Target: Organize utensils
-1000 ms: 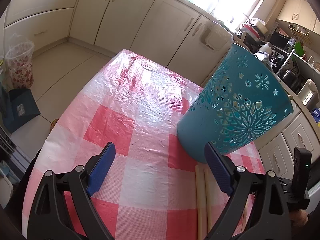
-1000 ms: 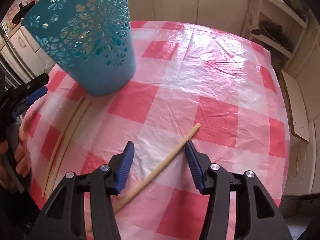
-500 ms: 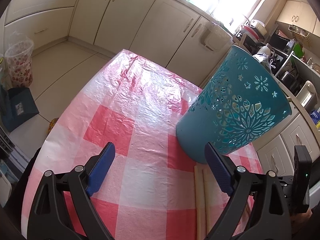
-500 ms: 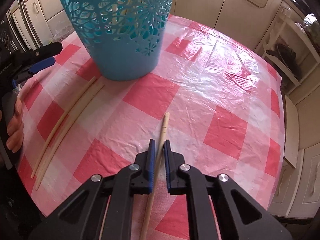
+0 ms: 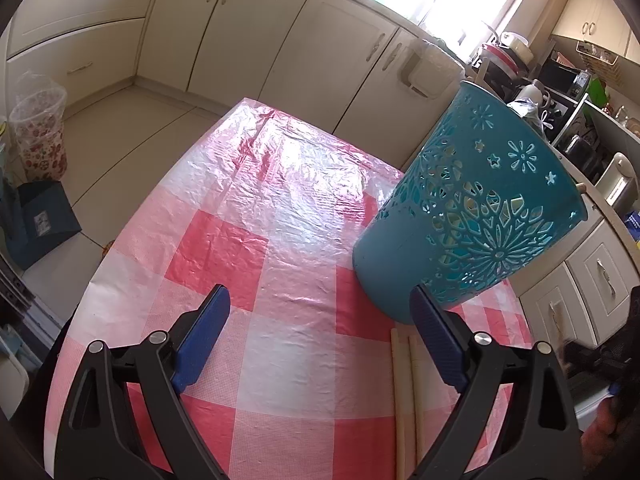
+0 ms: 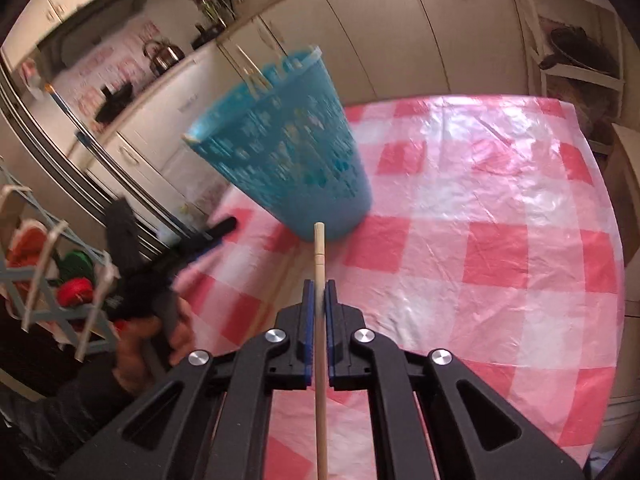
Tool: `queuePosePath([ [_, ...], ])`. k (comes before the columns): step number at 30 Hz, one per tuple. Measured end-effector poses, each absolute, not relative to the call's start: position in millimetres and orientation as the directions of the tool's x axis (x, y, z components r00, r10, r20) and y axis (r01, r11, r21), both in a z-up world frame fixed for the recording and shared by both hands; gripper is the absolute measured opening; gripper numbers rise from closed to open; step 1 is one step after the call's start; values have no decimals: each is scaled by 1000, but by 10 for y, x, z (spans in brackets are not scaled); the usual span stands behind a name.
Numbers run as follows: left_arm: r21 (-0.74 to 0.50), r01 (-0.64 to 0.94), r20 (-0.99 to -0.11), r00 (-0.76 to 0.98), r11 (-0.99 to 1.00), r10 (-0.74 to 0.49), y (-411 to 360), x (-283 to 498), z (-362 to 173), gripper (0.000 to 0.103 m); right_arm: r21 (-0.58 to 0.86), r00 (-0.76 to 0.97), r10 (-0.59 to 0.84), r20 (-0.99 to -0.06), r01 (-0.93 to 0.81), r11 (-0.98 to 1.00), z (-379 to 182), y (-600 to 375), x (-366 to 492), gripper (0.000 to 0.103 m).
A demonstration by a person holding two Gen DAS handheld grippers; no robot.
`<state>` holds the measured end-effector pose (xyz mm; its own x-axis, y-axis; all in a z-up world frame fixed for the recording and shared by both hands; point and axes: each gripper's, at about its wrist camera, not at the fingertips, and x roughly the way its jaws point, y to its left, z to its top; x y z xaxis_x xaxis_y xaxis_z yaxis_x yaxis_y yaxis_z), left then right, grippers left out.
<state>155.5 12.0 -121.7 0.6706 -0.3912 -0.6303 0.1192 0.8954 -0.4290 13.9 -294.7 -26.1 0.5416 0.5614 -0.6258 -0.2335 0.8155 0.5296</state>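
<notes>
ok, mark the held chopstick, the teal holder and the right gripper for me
chopstick (image 6: pixel 319 256): right wrist view, on the shaft ahead of the pads.
teal holder (image 5: pixel 472 216): left wrist view, on its cut-out side wall.
right gripper (image 6: pixel 319 286): right wrist view, midway between the fingertips, shut on the chopstick.

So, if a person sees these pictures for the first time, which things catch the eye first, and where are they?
First the tall teal basket with cut-out flowers, standing on the red-and-white checked tablecloth. Next the wooden chopstick clamped in the jaws of the right gripper, its tip towards the basket. Two more chopsticks lie on the cloth beside the basket, by the open left gripper.
</notes>
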Motion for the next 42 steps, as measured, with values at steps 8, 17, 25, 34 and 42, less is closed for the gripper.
queuePosePath([
  [8,-422,116,-637,667,899,-386,107,1563,-1226,87,579,780,566,-265,-341,741,1014,-2905,447,6],
  [17,-429,118,-630,672,896,-390,120,1547,-1215,87,385,966,192,-174,-112,916,936,-2442,1303,6],
  [25,-417,118,-633,674,901,-381,118,1539,-1205,88,307,951,141,-274,-52,950,355,-2446,1201,25],
  [34,-392,101,-644,680,914,-351,109,1533,-1195,90,240,937,127,-326,-49,970,196,-2507,134,57],
  [42,-295,48,-649,723,954,-237,93,1344,-1056,93,266,756,194,-625,-28,964,-620,-2325,4,57],
])
